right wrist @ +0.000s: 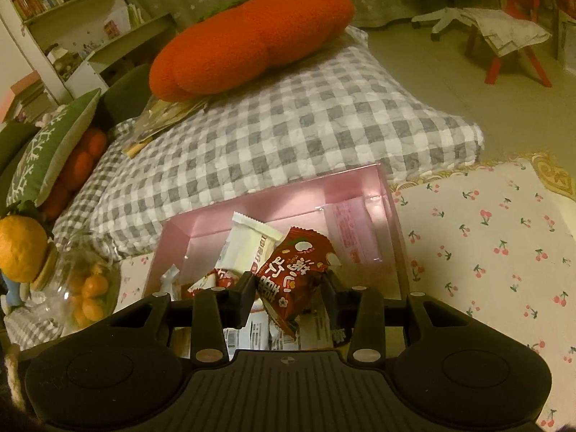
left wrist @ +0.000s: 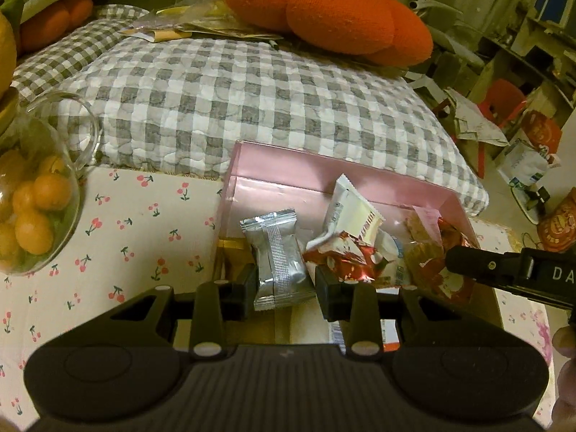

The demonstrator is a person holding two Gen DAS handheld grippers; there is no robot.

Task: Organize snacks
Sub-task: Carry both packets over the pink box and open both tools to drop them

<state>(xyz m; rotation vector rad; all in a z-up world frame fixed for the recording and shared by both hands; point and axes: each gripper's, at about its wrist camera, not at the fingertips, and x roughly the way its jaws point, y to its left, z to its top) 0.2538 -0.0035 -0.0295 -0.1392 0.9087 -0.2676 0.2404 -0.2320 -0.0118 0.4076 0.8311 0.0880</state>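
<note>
Above, left gripper (left wrist: 286, 282) clamps a silver snack packet (left wrist: 277, 259); right gripper (right wrist: 289, 286) clamps a red snack packet (right wrist: 297, 270). Just ahead of both lies the pink box (left wrist: 288, 176), holding more snacks.

Counter (left wrist: 136, 230) covered by white cherry-print cloth (right wrist: 504, 237). Directly on it: pink box (left wrist: 273, 165) at far edge, holding snack packets; glass jar (left wrist: 39, 212) of small oranges at left. Checked cushion (left wrist: 252, 100) lies just behind the box.
</note>
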